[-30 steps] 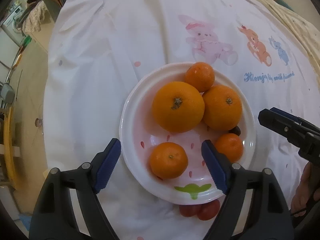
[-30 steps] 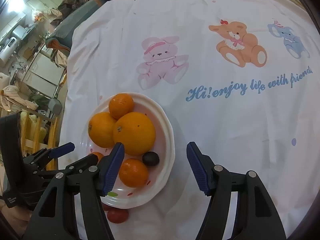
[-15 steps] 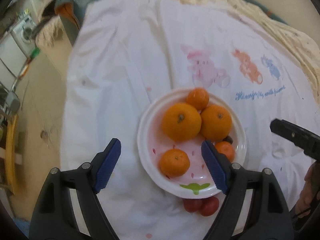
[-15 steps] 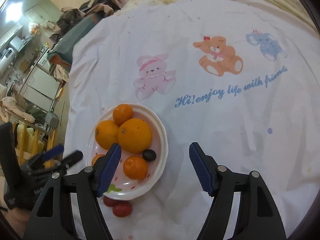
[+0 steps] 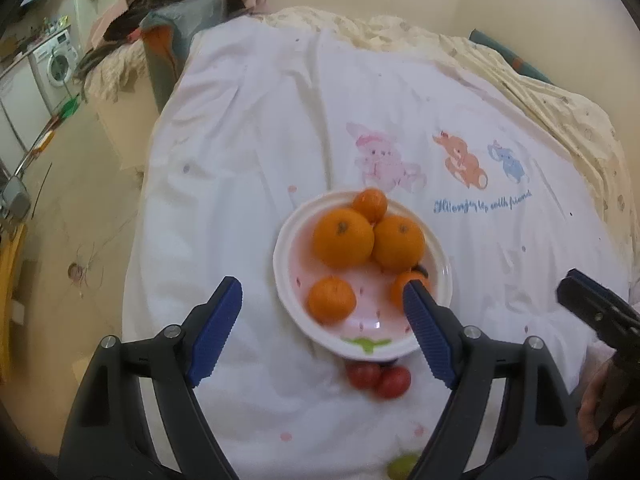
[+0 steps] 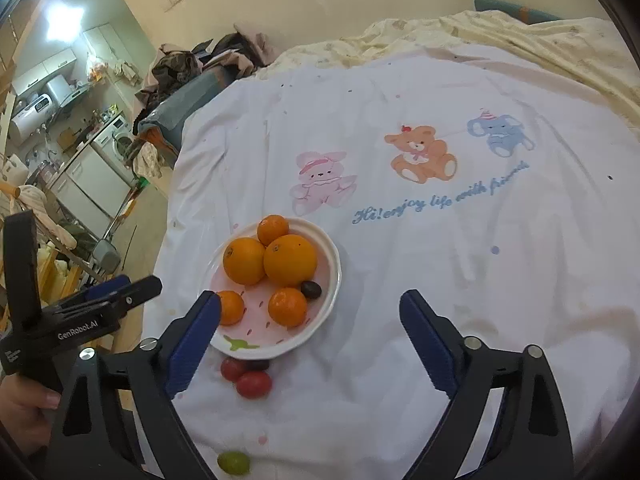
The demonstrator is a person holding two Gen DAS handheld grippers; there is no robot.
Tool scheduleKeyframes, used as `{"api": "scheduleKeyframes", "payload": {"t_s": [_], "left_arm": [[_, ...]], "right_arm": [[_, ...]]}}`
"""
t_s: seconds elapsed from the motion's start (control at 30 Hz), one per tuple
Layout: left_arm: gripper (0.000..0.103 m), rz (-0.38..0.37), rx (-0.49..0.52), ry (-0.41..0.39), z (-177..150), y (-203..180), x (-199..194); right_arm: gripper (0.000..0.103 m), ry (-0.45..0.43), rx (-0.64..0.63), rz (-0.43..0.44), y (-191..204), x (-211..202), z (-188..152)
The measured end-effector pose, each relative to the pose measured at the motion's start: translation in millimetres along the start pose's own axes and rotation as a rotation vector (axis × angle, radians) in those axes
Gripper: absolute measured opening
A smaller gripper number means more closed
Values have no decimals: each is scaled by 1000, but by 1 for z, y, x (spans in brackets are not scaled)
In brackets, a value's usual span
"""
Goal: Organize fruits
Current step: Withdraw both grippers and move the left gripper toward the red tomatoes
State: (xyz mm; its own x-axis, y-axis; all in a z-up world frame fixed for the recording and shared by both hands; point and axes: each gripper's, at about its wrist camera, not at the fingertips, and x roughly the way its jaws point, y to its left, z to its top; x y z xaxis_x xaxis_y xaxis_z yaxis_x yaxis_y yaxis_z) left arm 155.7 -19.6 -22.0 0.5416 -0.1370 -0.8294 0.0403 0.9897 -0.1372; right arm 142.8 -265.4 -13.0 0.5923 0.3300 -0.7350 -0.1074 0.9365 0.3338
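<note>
Five oranges: two large and three small, all on the white plate (image 6: 335, 276), which sits on a white bed sheet (image 6: 440, 280) printed with cartoon animals.
Dark fruit: one small dark grape (image 6: 311, 289) on the plate's right side, touching a small orange (image 6: 287, 306).
Loose fruit: two red cherry tomatoes (image 6: 253, 384) on the sheet just beside the plate's near rim; one green grape (image 6: 233, 462) lies nearer the cameras, apart from them.
Left hand-held gripper (image 5: 322, 330): released, nothing between its blue pads, hanging above the plate's near edge.
Right hand-held gripper (image 6: 310, 340): jaws opening, nothing between them, above the plate's near right rim.
Key relation: the tomatoes lie below and between both grippers, slightly left of the right one's centre; the left one looks nearer. Round fruit, no long axis.
</note>
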Motion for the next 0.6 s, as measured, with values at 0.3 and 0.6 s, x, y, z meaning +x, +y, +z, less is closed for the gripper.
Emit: {"api": "scheduleKeyframes", "payload": {"t_s": [0.3,0.6], "left_arm": [[80,-8,-3,19,-21,-7,-5],[93,9,-32,86,-32,-3,9]], "right_arm": [[98,14,61,-8,-13,-11,-16],[98,43,82,-55,-18,-4,-24]]}}
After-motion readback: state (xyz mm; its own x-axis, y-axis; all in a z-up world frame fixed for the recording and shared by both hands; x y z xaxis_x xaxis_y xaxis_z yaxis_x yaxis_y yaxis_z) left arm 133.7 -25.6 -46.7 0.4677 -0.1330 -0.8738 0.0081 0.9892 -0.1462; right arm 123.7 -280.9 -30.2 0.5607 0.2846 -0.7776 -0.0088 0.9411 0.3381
